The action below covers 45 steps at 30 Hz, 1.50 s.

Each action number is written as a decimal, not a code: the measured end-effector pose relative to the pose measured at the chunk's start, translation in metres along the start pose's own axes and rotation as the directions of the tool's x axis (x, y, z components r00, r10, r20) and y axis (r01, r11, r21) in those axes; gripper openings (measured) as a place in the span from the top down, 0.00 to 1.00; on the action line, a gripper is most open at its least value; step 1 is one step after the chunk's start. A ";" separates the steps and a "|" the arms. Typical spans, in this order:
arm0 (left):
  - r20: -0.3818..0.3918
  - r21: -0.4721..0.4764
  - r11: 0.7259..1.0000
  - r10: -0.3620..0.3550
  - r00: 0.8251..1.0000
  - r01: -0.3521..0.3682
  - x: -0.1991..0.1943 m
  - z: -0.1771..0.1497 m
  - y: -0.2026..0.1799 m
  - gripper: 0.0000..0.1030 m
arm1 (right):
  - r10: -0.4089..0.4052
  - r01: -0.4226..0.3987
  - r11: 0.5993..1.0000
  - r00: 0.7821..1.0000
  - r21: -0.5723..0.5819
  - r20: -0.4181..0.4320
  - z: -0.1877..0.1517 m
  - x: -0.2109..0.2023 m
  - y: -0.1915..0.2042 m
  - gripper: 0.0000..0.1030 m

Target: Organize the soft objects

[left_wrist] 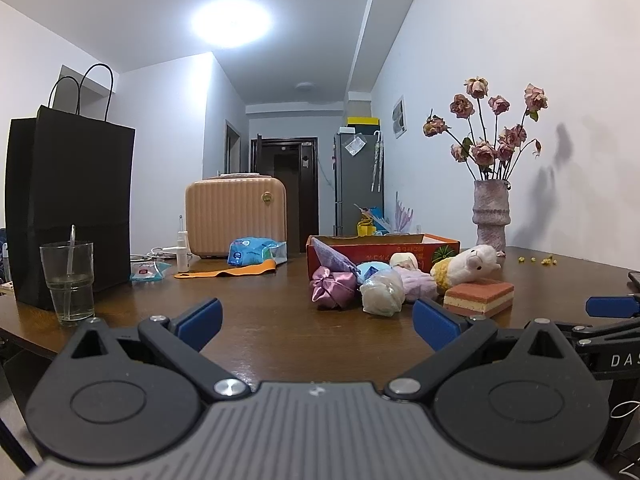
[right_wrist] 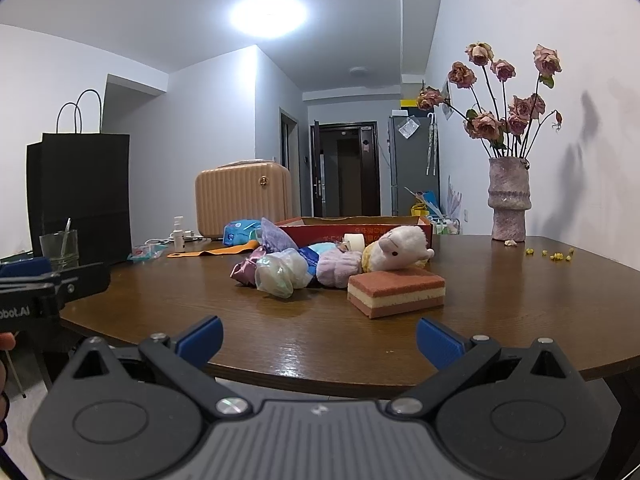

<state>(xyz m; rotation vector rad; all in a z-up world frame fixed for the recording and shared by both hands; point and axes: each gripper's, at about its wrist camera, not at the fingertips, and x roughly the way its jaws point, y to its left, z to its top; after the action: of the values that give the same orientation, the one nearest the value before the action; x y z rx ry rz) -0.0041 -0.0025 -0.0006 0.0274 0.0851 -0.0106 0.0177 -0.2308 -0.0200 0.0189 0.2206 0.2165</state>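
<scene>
The left tongs (left_wrist: 318, 326) are spread wide and hold nothing; their blue pads (left_wrist: 200, 322) hang over the brown bench (left_wrist: 260, 332), well short of the pile of soft things. The right tongs (right_wrist: 320, 340) are wide too and empty, above the near edge of the bench (right_wrist: 160, 304). At the left edge of the right view, part of the left tongs is visible.

The red cardboard box (left_wrist: 400, 252) stands open behind the pile. From this low angle I cannot tell what is in it. A lilac pouch (left_wrist: 332, 260) leans against its front left corner. A clear glass (left_wrist: 68, 282) at the left holds a little water and a straw. A black paper bag (left_wrist: 72, 208) stands behind it; its inside is hidden. A rough pink vase (left_wrist: 491, 214) at the right holds dried roses.

The soft things lie together in front of the box: a shiny pink satin bundle (left_wrist: 332, 288), a clear plastic bag with pale stuffing (left_wrist: 382, 294), a fluffy lilac item (left_wrist: 418, 286), and a white plush sheep (left_wrist: 468, 268). The sheep lies on its side, its long axis going left to right, the head toward the right. A layered cake-shaped sponge (left_wrist: 478, 299) lies flat just in front of the sheep, nearest to the tongs, one corner pointing to the camera in the right view (right_wrist: 396, 291).
</scene>
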 end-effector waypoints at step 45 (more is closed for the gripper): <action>-0.058 -0.148 0.988 0.026 0.998 -0.035 0.082 0.021 -0.009 0.00 | -0.016 0.015 1.000 0.999 -0.024 -0.038 0.009 0.054 -0.050 0.00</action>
<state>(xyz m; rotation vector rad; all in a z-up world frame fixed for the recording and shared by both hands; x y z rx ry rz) 0.0788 -0.0129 0.0129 -0.1209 0.1412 0.0271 0.0818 -0.2683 -0.0249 -0.0108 0.2565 0.2043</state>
